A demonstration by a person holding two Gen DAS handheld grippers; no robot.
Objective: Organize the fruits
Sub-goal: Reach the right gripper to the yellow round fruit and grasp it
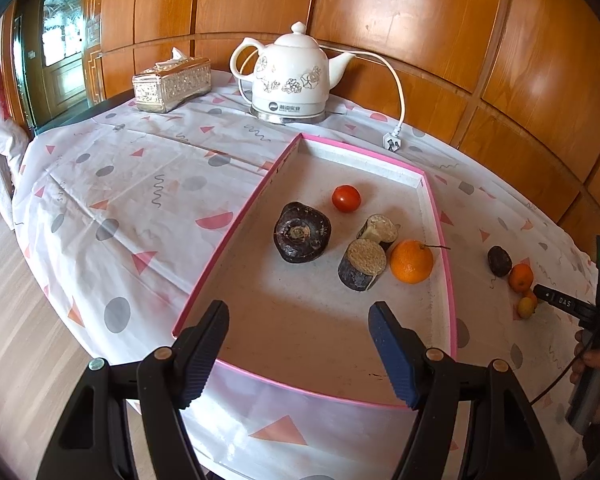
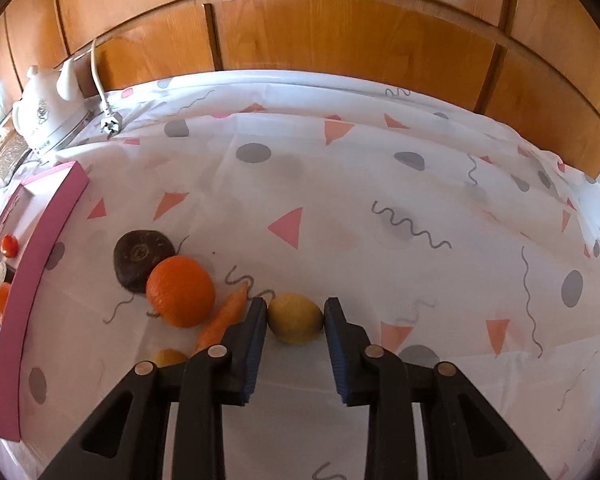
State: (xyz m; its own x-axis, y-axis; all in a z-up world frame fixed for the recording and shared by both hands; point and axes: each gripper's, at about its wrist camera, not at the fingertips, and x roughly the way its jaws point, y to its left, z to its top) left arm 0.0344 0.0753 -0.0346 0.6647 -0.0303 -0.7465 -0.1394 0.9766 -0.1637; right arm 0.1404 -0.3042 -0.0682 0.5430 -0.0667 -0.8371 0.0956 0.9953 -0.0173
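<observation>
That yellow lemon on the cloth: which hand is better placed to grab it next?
The right. The right gripper already has its fingers on either side of the lemon. The left gripper hangs open over the pink tray, far from it.

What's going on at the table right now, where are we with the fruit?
The right gripper has its fingers either side of a small yellow lemon on the patterned tablecloth, closing in or just touching. Beside it, outside the tray, lie a large orange, a carrot and a dark round fruit. The left gripper hangs open and empty over the pink-rimmed tray, which already holds a red tomato, an orange with a stem and dark pieces.
</observation>
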